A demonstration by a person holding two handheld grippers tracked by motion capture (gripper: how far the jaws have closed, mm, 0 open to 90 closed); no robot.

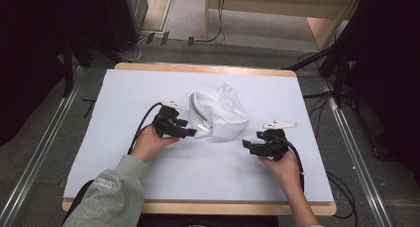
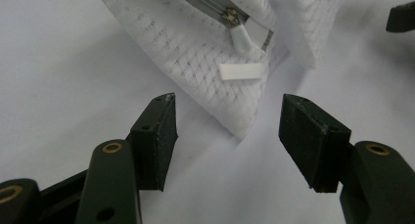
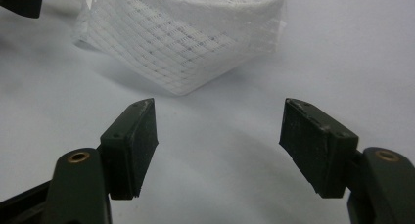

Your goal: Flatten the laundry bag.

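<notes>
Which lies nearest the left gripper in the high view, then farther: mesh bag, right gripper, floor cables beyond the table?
1. Mesh bag, just right of the left gripper.
2. Right gripper, across the bag, lower right.
3. Floor cables, beyond the table's far edge.

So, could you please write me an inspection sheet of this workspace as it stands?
Surface: white sheet covering a wood-edged table.
Job's things: white mesh bag, crumpled, zipper with a white pull tab.
Clutter: nothing seen.
Grippers: left tongs open, aimed at the bag's corner, not touching; right tongs open, short of the bag, nothing between the jaws.
Cables: one trails from each of the tongs; more lie on the floor.
Surroundings: grey floor, metal rails, dark stands.
</notes>
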